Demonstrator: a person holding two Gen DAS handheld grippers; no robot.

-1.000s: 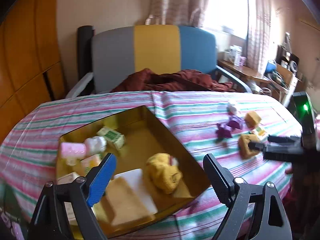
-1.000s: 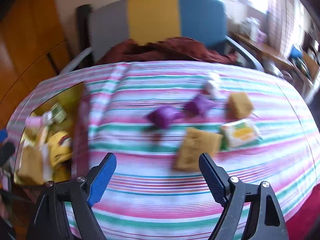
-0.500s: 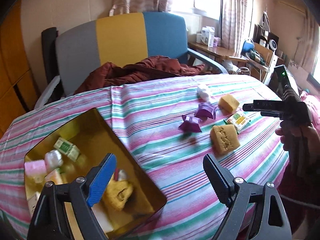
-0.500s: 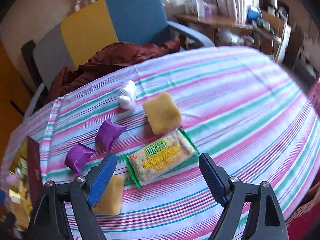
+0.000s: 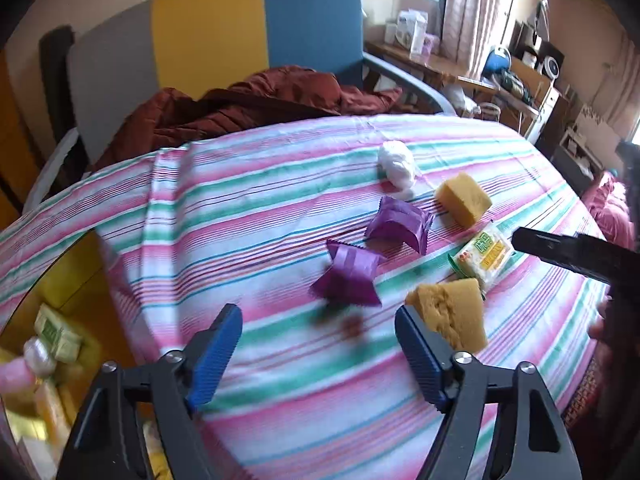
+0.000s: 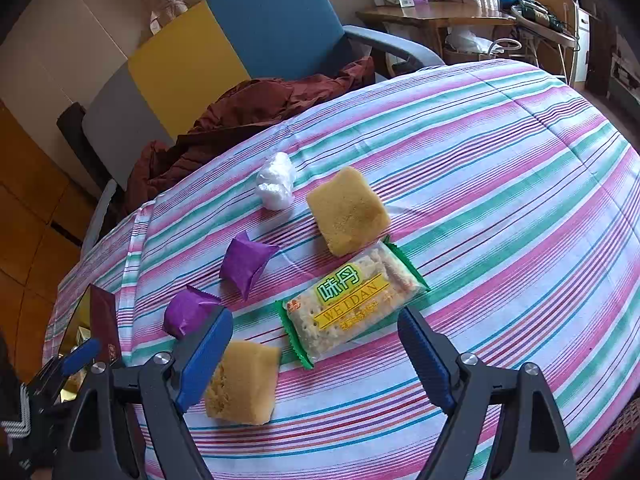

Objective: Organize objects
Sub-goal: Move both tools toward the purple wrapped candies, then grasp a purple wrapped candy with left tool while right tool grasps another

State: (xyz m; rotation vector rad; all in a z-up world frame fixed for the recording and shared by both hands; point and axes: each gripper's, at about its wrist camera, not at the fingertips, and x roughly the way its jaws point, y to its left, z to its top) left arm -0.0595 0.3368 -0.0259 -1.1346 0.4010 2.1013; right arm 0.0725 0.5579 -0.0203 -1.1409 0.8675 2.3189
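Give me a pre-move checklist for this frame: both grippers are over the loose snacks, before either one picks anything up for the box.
1. Right gripper open and empty: ok.
2. Left gripper empty: ok; its jaws have just been closing, with nothing between them.
3. Weidan cracker packet lying between the right gripper's fingers: ok.
4. Nearer purple packet ahead of the left gripper: ok, though blurred.
5. Grippers apart from each other: ok.
6. Room left in the gold box: cannot tell, mostly out of view.
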